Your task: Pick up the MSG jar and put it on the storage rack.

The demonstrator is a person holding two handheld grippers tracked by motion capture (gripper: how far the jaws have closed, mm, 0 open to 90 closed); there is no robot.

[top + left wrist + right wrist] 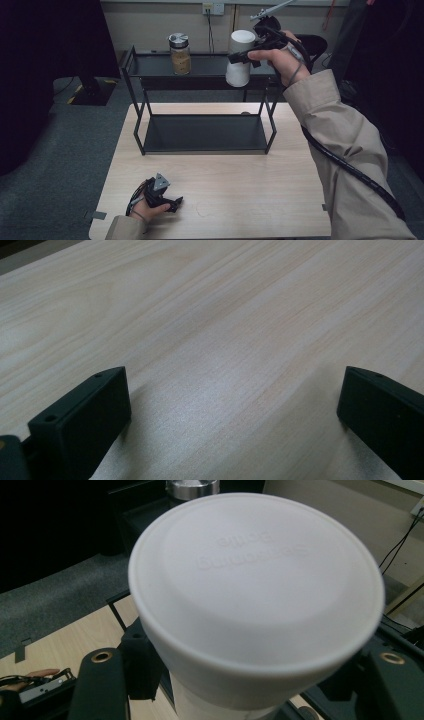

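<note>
Left gripper [172, 202] is resting on the table [240, 185], jaws standing wide with nothing between. Glass jar [179, 54] is sitting on the rack's [205, 132] top shelf. Right gripper [240, 56] is clamping the white bottle [240, 57] in the air above that shelf; raised lid lettering is reading mirrored, illegible.

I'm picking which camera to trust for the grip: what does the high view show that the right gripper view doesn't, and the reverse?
High view alone: the whole black two-tier metal rack, the body of the brown-filled glass jar on its top shelf, and the left gripper resting on the light wooden table.
Right gripper view alone: raised lettering on the white plastic bottle's lid.
Both: the right gripper shut on the white plastic bottle.
</note>
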